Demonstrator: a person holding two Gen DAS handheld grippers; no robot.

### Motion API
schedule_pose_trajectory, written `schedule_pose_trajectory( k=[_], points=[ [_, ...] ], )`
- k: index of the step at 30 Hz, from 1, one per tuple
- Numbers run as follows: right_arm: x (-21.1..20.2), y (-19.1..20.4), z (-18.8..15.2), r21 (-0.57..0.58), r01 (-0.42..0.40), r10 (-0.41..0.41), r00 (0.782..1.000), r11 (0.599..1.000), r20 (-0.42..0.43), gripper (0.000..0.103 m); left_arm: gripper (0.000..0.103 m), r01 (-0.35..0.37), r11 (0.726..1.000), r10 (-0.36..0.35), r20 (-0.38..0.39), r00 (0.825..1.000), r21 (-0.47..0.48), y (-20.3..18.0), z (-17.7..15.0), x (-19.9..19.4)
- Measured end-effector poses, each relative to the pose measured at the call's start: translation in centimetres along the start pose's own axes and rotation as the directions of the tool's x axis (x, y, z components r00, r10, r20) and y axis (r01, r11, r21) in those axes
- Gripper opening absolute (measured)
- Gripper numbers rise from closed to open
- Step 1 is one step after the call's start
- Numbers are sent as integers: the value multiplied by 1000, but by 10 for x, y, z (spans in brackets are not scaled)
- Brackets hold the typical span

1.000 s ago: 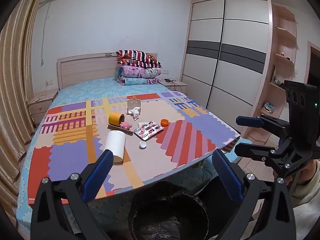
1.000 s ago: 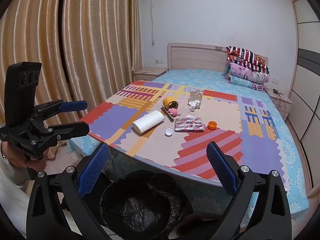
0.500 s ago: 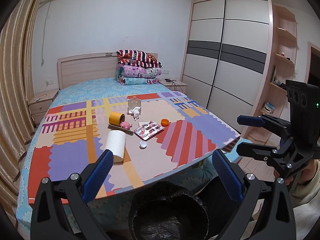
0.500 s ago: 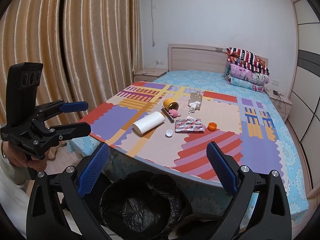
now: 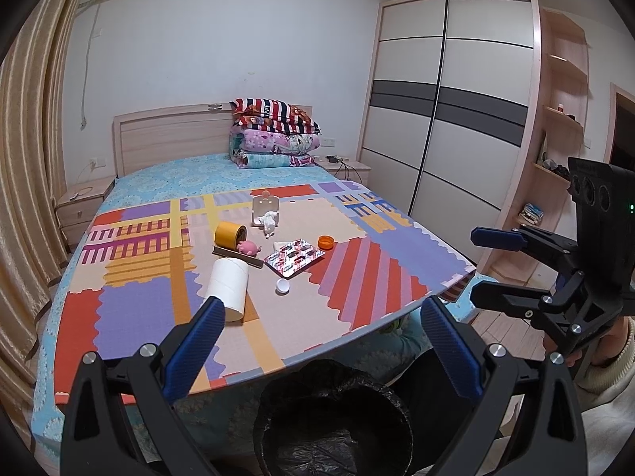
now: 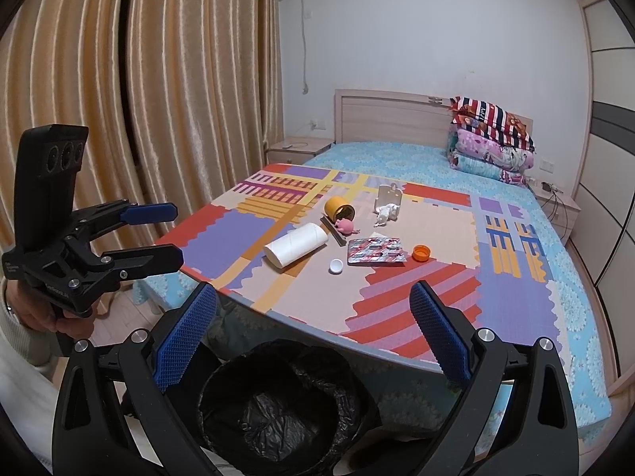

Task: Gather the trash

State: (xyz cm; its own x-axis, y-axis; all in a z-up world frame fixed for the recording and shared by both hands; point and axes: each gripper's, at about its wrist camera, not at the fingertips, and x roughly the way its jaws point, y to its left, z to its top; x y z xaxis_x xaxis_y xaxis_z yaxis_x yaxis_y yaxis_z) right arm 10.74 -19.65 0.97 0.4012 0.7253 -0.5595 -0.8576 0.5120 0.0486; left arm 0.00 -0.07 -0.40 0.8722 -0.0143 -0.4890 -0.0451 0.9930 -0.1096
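Small items lie on a colourful mat (image 5: 151, 309) on the bed: a white paper roll (image 5: 229, 291), a white cap (image 5: 282, 286), an orange cap (image 5: 326, 242), a blister pack (image 5: 294, 257), a crumpled tissue (image 5: 268, 220), a yellow tape roll (image 5: 230, 234) and a pink toy (image 5: 249, 247). A bin with a black bag (image 5: 331, 420) stands below the mat's near edge. My left gripper (image 5: 323, 317) is open and empty above the bin. My right gripper (image 6: 313, 319) is open and empty above the bin (image 6: 285, 400). Each gripper shows in the other's view, the right one (image 5: 478, 261) and the left one (image 6: 176, 234).
A wardrobe (image 5: 448, 119) and shelves (image 5: 559, 127) stand on the right. Curtains (image 6: 139, 99) hang on the left. Folded bedding (image 5: 276, 139) is stacked by the headboard (image 5: 170, 139). Nightstands flank the bed.
Both grippers have shifted very slightly; they stay open and empty. The items on the mat have not moved.
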Motion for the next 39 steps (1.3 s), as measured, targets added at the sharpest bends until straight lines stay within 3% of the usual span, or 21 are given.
schedule_pose_trajectory(
  k=[39],
  points=[
    [7,-13,5,28,15,-15,1000,999,-9,99,95,-19,1000,19,-21,1000,-3,8,3,11]
  ],
)
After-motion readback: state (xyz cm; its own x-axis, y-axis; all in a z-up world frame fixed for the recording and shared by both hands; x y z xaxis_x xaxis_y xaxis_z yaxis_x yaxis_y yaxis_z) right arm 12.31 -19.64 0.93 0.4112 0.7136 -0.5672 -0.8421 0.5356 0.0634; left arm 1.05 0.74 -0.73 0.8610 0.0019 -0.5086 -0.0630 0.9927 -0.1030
